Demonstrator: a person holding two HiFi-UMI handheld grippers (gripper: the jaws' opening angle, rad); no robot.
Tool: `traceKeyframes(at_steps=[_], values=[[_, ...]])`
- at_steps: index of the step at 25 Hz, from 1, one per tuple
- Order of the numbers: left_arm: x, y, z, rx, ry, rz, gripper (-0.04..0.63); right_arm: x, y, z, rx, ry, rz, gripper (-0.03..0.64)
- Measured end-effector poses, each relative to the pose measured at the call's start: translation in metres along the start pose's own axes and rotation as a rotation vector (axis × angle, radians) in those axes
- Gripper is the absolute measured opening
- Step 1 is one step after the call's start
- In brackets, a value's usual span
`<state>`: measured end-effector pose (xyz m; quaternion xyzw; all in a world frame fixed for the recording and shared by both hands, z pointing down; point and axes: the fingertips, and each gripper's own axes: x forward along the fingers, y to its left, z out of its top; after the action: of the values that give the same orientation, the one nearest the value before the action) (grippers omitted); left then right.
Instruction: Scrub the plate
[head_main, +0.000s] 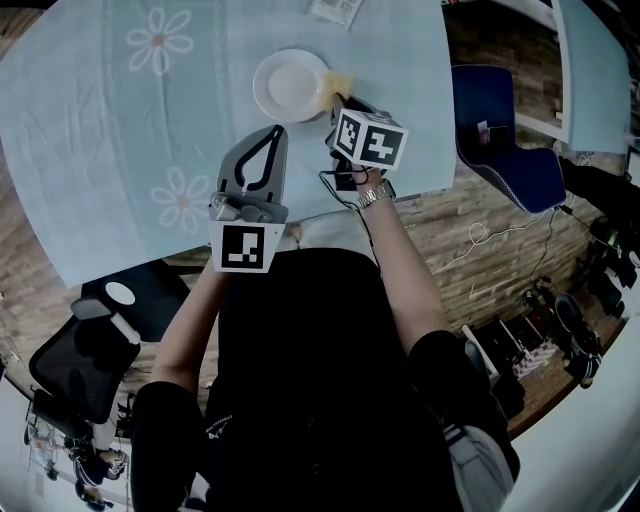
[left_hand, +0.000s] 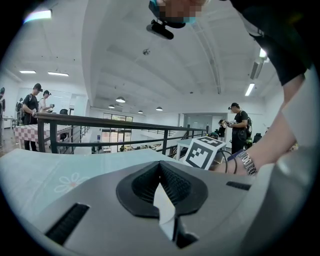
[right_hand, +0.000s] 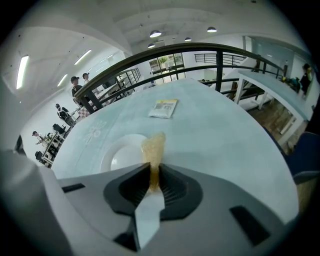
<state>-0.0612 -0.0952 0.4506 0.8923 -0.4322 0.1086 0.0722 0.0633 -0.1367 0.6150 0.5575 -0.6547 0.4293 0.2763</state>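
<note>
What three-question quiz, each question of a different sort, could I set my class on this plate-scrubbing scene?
1. True or false: the left hand-held gripper has its jaws together with nothing between them.
2. Where is the yellowish sponge? A) lying on the plate; B) clamped in the right hand-held gripper; C) beside the packet.
3. Fill in: the plate's colour is ____.

Key: 1 true; 2 B; 3 white.
</note>
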Motion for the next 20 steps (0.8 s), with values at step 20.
traceKeyframes(at_steps=[20], values=[[-0.035, 0.012, 0.001, 0.005, -0.012, 0.083, 0.012, -0.004, 0.084, -0.018, -0.101, 0.057, 0.15, 0.054]])
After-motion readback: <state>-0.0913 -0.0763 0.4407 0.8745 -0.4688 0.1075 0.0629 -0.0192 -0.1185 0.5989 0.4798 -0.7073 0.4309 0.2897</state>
